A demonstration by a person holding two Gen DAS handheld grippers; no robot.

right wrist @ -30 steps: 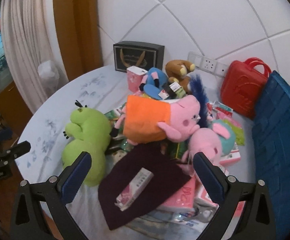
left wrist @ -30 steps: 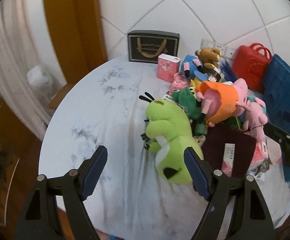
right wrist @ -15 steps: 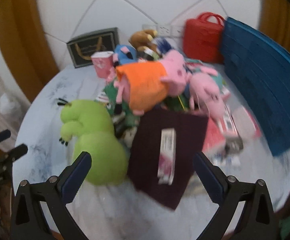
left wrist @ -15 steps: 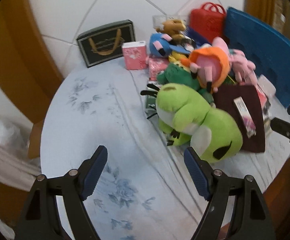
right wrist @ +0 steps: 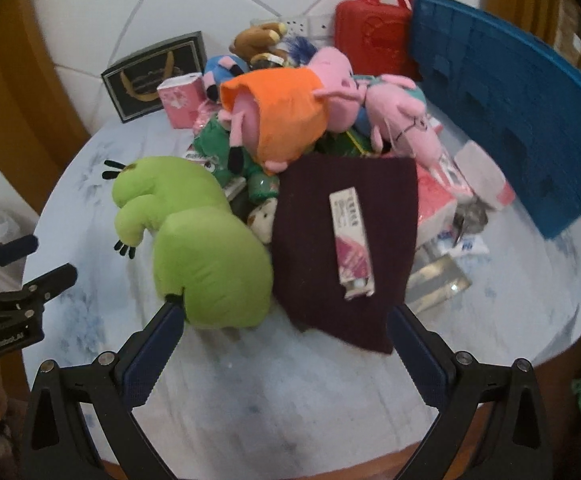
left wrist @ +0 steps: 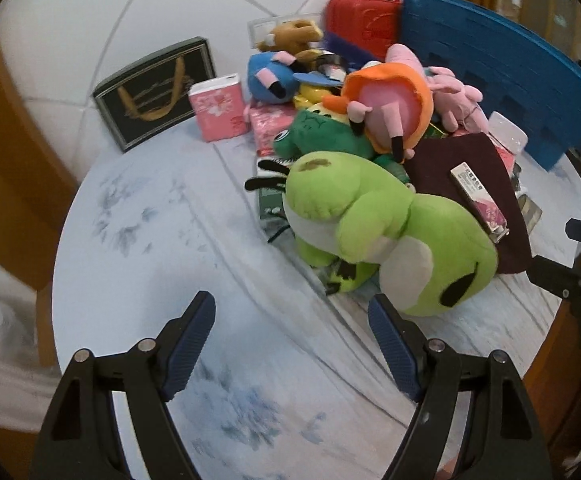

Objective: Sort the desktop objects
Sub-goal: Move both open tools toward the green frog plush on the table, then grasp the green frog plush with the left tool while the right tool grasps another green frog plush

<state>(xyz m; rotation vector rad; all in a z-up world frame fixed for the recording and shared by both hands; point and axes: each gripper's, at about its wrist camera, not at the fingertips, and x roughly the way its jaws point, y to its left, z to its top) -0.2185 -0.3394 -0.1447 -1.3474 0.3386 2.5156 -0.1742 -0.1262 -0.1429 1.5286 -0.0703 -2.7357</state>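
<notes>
Since the earlier frames both hand-held grippers have dropped nearer the surface (left wrist: 138, 240) and rolled. Left hand-held gripper (left wrist: 290, 344): jaws spread, empty, over bare cloth left of the green plush (left wrist: 374, 224). Right hand-held gripper (right wrist: 282, 344): jaws spread, empty, near the maroon cloth (right wrist: 346, 240) bearing a pink box (right wrist: 350, 240). Toy pile at far right.

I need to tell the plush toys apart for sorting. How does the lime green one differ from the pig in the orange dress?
The lime green toy lies on the tablecloth at the pile's near edge; the pig sits atop the pile. The green toy looks bulkier and plain; the pig wears a dress. Both are soft plush.
</notes>
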